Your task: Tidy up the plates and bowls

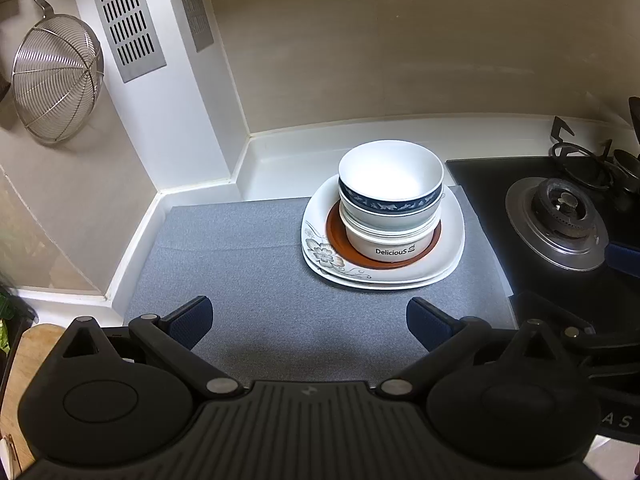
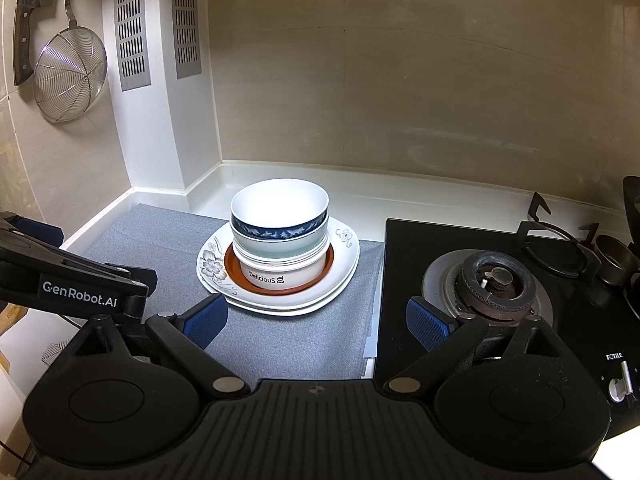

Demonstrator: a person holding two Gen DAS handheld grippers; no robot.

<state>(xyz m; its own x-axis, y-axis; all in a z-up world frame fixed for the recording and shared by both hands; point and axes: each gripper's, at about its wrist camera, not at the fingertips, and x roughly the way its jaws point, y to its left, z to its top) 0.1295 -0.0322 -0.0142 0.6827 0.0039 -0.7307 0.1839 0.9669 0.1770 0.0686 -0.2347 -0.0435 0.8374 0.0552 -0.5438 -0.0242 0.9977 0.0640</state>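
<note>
With bowls (image 1: 390,196) nested on stacked plates (image 1: 444,256) near the counter's (image 1: 280,152) back edge, stacking looks finished; left tongs (image 1: 310,324) and right tongs (image 2: 316,324) gape apart, empty.

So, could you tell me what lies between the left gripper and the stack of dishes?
Only bare grey mat. In the left wrist view, nothing sits between the open left gripper and the stack of dishes; both stay apart.
</note>
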